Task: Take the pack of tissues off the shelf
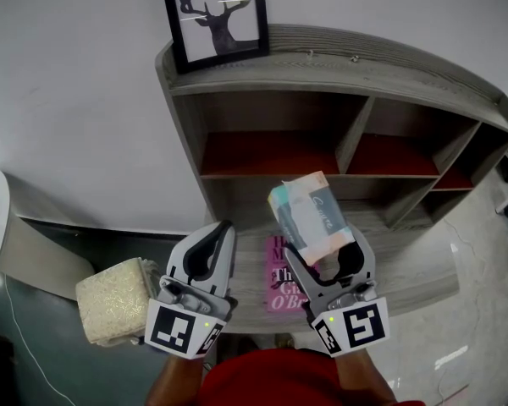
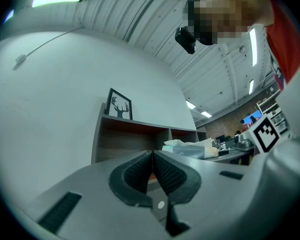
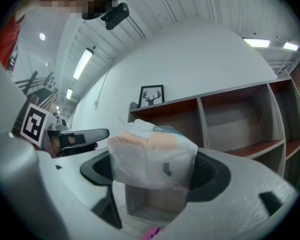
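My right gripper (image 1: 322, 248) is shut on the pack of tissues (image 1: 311, 216), a soft plastic-wrapped pack in teal, white and peach. The pack is held in the air in front of the grey shelf unit (image 1: 339, 74), above its lower ledge. Seen from the right gripper view, the tissue pack (image 3: 152, 154) fills the gap between the dark pads, with the shelf unit (image 3: 230, 119) behind it. To the left, my left gripper (image 1: 223, 239) is shut and empty, its pads (image 2: 140, 174) pressed together. The left gripper view also catches the pack (image 2: 190, 148) off to the right.
A pink book (image 1: 281, 277) lies on the shelf's lower ledge under the pack. A framed deer picture (image 1: 216, 15) stands on top of the shelf unit. A beige textured block (image 1: 112, 301) sits low at the left. The shelf compartments (image 1: 271, 146) have red floors.
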{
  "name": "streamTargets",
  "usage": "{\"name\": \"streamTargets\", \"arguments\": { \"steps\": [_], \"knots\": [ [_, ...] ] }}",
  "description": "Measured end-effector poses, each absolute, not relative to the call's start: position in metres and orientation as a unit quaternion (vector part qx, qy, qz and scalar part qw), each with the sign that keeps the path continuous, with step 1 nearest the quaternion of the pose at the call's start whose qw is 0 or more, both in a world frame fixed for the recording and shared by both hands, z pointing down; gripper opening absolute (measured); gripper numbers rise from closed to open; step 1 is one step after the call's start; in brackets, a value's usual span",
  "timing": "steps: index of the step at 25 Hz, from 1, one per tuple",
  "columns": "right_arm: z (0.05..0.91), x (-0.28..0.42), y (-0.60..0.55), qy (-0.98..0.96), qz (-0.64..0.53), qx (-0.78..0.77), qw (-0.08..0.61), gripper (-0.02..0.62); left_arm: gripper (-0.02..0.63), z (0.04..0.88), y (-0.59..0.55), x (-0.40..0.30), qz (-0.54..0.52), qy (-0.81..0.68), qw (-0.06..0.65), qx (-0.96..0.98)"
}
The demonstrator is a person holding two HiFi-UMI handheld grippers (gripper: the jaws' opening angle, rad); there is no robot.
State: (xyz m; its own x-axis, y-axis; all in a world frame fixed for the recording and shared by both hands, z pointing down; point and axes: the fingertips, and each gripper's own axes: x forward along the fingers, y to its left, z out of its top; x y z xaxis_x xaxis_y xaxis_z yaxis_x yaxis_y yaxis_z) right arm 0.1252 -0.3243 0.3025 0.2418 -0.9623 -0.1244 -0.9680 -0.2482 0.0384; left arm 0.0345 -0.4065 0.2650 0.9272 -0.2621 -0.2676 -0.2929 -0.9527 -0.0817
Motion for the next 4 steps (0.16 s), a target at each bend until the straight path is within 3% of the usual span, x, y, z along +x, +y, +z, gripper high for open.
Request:
{"name": "streamTargets", "arguments": {
  "steps": [4],
  "knots": [
    [0.3039, 0.1260, -0.3236, 0.613, 0.058, -0.788, 0.024, 0.402, 0.009, 0.2652, -0.4054, 0.0349, 0.128, 0.142, 0.059, -0.980]
  ]
}}
